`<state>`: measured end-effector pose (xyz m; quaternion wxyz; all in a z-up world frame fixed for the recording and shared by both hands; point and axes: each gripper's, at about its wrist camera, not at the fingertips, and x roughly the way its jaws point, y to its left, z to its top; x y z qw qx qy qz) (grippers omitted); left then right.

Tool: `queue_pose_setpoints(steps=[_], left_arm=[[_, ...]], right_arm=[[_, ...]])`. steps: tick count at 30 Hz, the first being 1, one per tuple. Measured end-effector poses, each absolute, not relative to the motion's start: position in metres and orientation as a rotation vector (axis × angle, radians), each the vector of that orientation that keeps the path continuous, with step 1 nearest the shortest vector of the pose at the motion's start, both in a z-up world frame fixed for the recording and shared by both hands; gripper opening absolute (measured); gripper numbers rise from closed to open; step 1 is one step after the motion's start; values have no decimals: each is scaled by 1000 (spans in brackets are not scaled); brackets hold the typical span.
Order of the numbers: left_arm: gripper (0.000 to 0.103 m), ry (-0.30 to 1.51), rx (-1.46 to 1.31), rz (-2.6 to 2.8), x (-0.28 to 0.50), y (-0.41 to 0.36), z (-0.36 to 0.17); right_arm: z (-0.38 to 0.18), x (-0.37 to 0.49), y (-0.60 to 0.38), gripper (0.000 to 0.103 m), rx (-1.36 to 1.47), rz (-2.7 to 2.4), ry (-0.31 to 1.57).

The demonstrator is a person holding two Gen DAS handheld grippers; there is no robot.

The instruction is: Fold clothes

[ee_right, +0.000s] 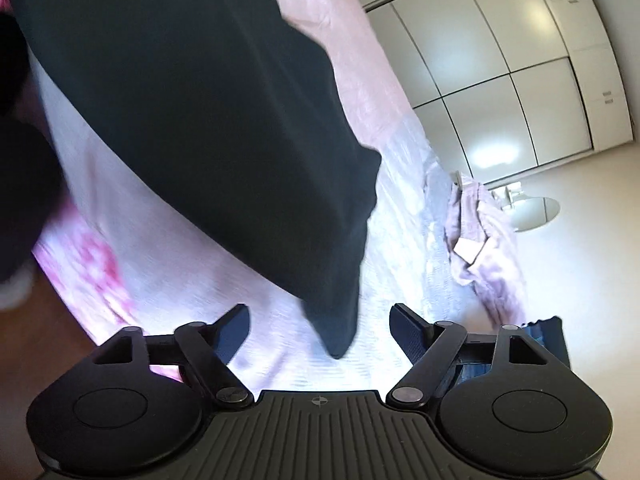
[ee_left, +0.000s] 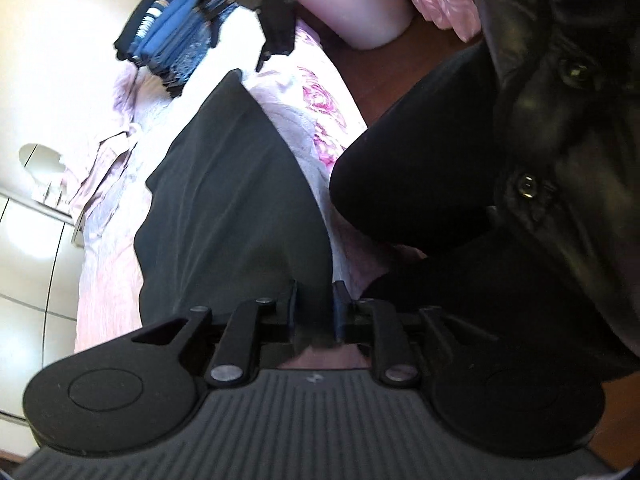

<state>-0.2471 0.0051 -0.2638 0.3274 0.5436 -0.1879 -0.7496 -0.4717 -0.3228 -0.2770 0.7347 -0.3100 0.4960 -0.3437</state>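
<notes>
A dark garment (ee_left: pixel 236 200) lies stretched along a pink bedspread (ee_left: pixel 108 280). My left gripper (ee_left: pixel 316 308) has its fingers close together around the garment's near edge, which runs between them. In the right wrist view the same dark garment (ee_right: pixel 192 112) lies across the bed, one corner pointing down between my fingers. My right gripper (ee_right: pixel 320 328) is open wide and empty, just short of that corner. The right gripper's body (ee_left: pixel 276 20) shows at the far end in the left wrist view.
A stack of folded blue and dark clothes (ee_left: pixel 172 36) sits at the far end of the bed. A crumpled pink shirt (ee_right: pixel 484 240) lies on the bedspread. The person's dark legs and jacket (ee_left: pixel 500 200) stand beside the bed. White wardrobe doors (ee_right: pixel 500 68) stand beyond.
</notes>
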Motion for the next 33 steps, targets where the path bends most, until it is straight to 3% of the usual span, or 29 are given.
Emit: queue_pose_setpoints(steps=[6,9,13,21,25,27,28,30,32,33], left_arm=[[19,-395,1278,-1971,-207,14,-244],[22,-370,1248,-1910,-188,7,-240],[36,-359,1228,-1833,-164,1,-240],[47,-338,1182,-1759,-137,0,-249],[69,-394,1173,-1715,-132,0,-256],[72,-463,1191,-1682,-132,-2,-263],[72,-502,1208,-1663,-133,-4,-267],[72,-579,1240,-1631,-135,-10,-276],[73,-640,1266,-1613,-138,-21,-284],[73,-673,1276,-1605,-140,-26,-288]], right_arm=[[-254,-426,-240,77,-605,-541,844],[-266,-396,-202,78,-644,-373,805],[-294,-357,-173,78,-707,-234,828],[-364,-298,-177,78,-1010,-191,856],[-340,-300,-180,78,-938,-186,774],[-328,-301,-181,77,-901,-183,733],[-322,-302,-182,73,-883,-181,712],[-310,-303,-183,36,-847,-178,671],[-297,-304,-185,19,-810,-175,630],[-291,-304,-185,16,-792,-174,610]])
